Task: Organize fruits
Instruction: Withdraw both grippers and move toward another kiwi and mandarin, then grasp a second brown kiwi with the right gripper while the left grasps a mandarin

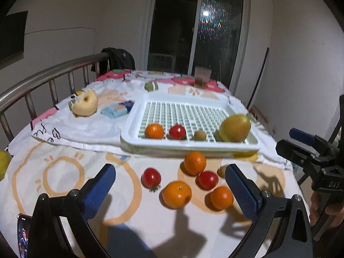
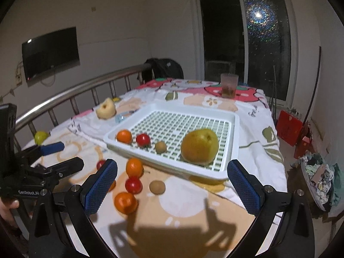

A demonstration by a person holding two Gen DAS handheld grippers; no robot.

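Observation:
A white slotted tray (image 1: 133, 137) (image 2: 234, 142) holds an orange (image 1: 154, 131), a tomato (image 1: 177, 131), a kiwi (image 1: 199, 135) and a large yellow pear (image 1: 235, 128) (image 2: 199, 146) along its near edge. On the cloth in front lie three oranges (image 1: 176, 194), two tomatoes (image 1: 151, 177) and a kiwi (image 2: 157, 186). My left gripper (image 1: 171, 190) is open and empty above the loose fruit. My right gripper (image 2: 172, 188) is open and empty, low over the cloth near the kiwi.
A pale bitten apple (image 1: 85, 105), a blue packet (image 1: 117, 109) and a plastic cup (image 2: 229, 85) sit farther back. A yellow-green fruit (image 2: 40, 137) lies at the left table edge. A metal rail (image 1: 43, 75) runs along the left. A phone (image 1: 22, 234) lies near left.

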